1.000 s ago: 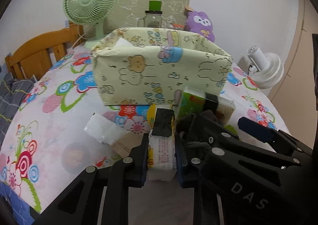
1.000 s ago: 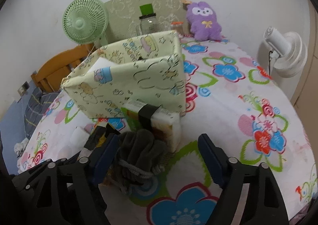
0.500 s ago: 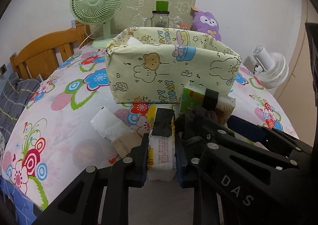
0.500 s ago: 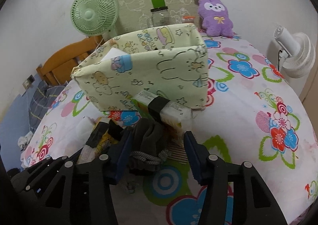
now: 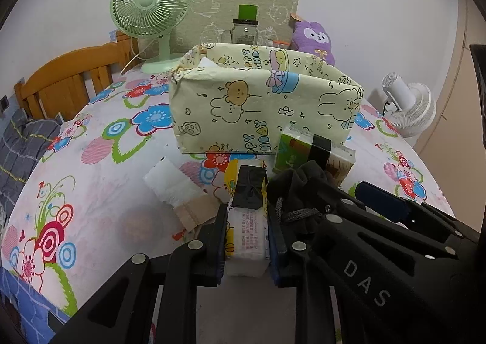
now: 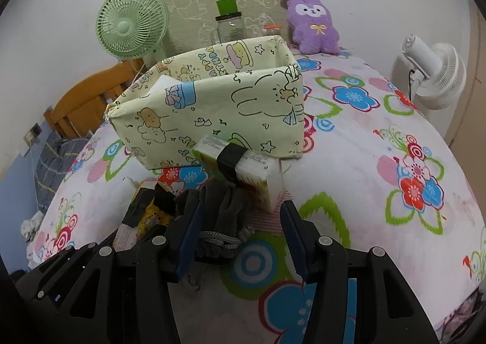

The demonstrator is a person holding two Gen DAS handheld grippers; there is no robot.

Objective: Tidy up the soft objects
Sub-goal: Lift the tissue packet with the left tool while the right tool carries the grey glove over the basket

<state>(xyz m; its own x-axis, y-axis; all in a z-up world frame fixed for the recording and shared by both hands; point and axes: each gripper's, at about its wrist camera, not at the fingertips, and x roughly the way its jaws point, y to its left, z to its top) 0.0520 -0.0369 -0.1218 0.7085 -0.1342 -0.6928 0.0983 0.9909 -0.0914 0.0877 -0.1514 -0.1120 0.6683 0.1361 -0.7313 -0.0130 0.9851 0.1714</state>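
1. Left gripper [image 5: 246,237] clamping narrowly on a yellow-and-white tissue pack banded with black tape [image 5: 247,213], near the front edge of the flowered bedspread [image 5: 91,180].
2. Right gripper [image 6: 240,233] standing half open around a dark grey drawstring fabric pouch [image 6: 221,210]; left pad touching it, right pad apart, so not yet gripping.
3. Pouch lying just before the green-and-white tissue pack [image 6: 237,167], which is leaning against the cream cartoon-print fabric box [image 6: 212,107].
4. Compared with a second ago: right jaws having just been closing inward around the pouch; left grip matching.
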